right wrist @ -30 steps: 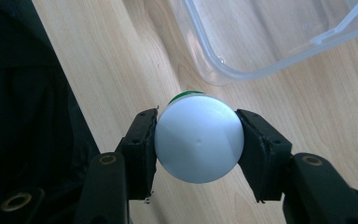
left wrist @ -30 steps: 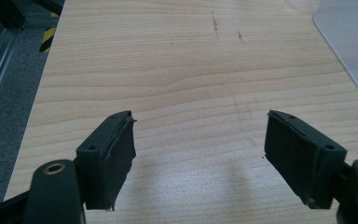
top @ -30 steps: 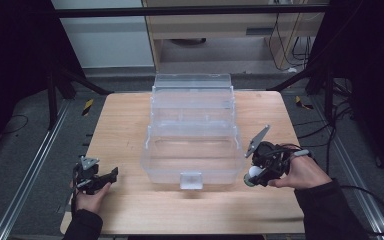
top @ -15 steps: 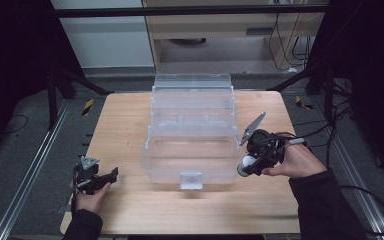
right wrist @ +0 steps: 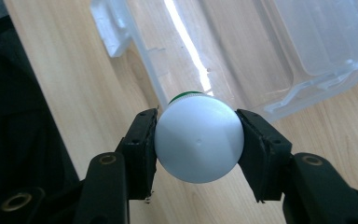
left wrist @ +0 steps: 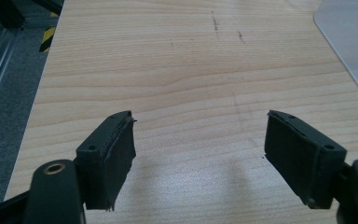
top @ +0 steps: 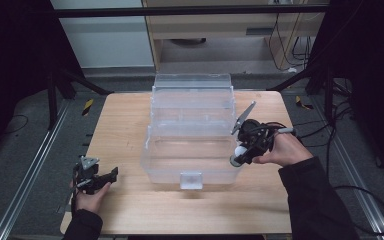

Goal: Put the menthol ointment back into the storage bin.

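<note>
Near the front left corner of the wooden table (top: 125,120), the left gripper (top: 96,178) rests low in a hand, its jaws spread wide over bare wood. In the middle stands a clear plastic organizer box (top: 192,131), lid open. At its right wall, the right gripper (top: 240,154) clamps a white round-capped bottle (right wrist: 198,140) — a green rim shows behind the cap.
</note>
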